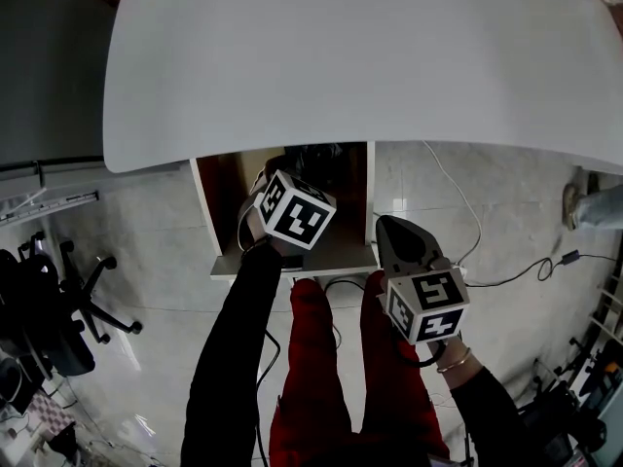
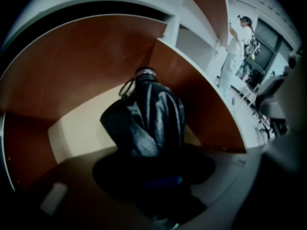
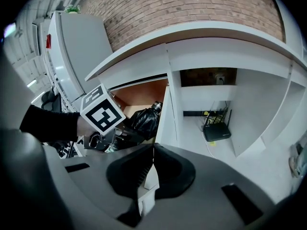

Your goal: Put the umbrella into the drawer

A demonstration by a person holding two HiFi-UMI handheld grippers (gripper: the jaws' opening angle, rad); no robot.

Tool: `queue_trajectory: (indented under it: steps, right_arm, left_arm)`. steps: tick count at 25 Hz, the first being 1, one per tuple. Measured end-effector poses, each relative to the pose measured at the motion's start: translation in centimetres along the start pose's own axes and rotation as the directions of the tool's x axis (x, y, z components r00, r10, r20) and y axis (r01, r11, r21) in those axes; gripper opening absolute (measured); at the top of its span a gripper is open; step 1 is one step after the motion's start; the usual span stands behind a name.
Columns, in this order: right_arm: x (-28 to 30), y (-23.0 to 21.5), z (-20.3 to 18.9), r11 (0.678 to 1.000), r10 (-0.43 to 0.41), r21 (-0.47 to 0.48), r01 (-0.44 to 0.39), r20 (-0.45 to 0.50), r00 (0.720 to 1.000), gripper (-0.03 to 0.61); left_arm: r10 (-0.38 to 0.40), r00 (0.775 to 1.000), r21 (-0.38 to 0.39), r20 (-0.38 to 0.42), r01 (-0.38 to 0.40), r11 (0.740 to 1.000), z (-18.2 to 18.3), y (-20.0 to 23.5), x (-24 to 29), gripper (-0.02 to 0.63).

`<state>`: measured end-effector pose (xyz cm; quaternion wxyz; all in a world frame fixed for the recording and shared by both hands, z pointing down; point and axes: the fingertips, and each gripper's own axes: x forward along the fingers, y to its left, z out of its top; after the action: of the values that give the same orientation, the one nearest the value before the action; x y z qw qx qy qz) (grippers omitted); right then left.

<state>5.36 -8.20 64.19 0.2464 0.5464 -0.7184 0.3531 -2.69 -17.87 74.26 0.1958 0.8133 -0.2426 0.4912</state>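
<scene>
One folded umbrella [image 2: 153,114] sits grasped in my left tongs [image 2: 154,169], angled end-first to fit the drawer [image 2: 72,80]; right tongs [image 3: 153,152] clenched, empty.

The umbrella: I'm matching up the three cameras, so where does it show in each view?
Head view: upper centre, the dark umbrella lies inside the drawer, just below the table edge.
Left gripper view: dead centre, black folds standing in the drawer.
Right gripper view: left of centre, seen through the drawer's open side.
Shared landmark: the drawer's reddish-brown inner wall.
</scene>
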Motion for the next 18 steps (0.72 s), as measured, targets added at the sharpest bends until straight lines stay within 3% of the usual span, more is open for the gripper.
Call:
queue_trajectory:
  steps: [18]
  right_arm:
    - [1.3,-1.6,-3.0,0.997,-0.052,0.052,0.064,-0.207,0.977,0.006]
  left_arm:
    - [-0.002,0.999,-0.063,-0.045,-0.001,0.998,0.2,0.3,1.2,0.287]
